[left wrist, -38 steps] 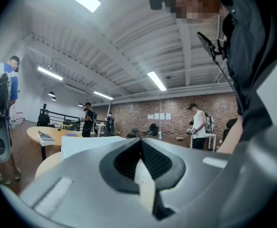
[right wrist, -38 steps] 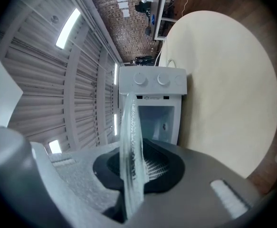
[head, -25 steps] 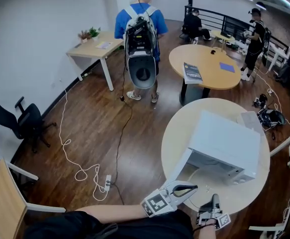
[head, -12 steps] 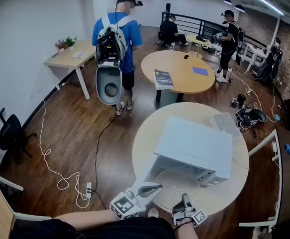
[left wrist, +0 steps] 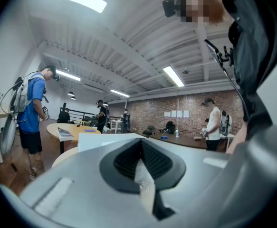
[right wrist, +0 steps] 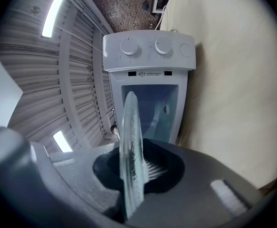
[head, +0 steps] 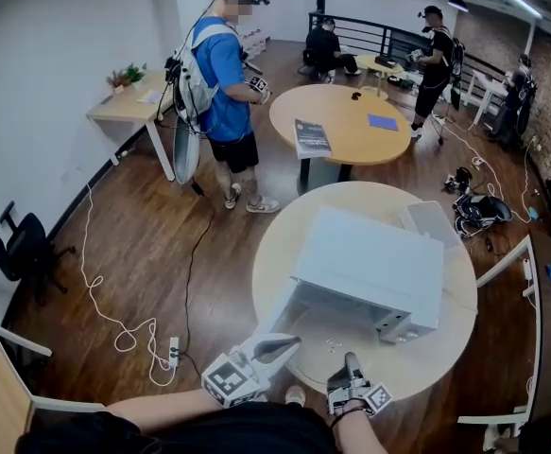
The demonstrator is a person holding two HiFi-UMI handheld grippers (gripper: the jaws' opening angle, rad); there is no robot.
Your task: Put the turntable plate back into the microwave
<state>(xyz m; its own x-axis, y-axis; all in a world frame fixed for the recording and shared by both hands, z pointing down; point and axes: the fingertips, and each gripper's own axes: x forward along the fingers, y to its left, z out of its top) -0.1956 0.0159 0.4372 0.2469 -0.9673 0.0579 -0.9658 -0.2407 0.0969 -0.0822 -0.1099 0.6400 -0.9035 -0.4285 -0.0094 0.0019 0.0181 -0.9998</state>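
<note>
Glass plate (head: 349, 337) hangs level over the near part of the round table (head: 277, 239), just in front of the white microwave (head: 370, 263), and has not entered it. Both grippers grasp it. The left gripper (head: 289, 345) takes the plate's left rim; in the left gripper view its jaws (left wrist: 142, 167) are clenched with a thin pale sliver of glass (left wrist: 146, 194) between the dark pads. The right gripper (head: 351, 359) takes the near rim, and the right gripper view shows its jaws (right wrist: 133, 175) pinched tight on the plate (right wrist: 130, 141), seen edge-on.

The microwave's door (head: 283, 308) stands swung out to the left, and the cavity faces the near side. Through the right gripper view the open cavity (right wrist: 150, 110) lies straight beyond the plate's edge, with two knobs (right wrist: 144, 46) on the panel beside it and the pale tabletop (right wrist: 233, 89) alongside.

Farther off, a person in a blue shirt (head: 223, 74) stands on the wooden floor at the far left, near a second round table (head: 351, 126).
</note>
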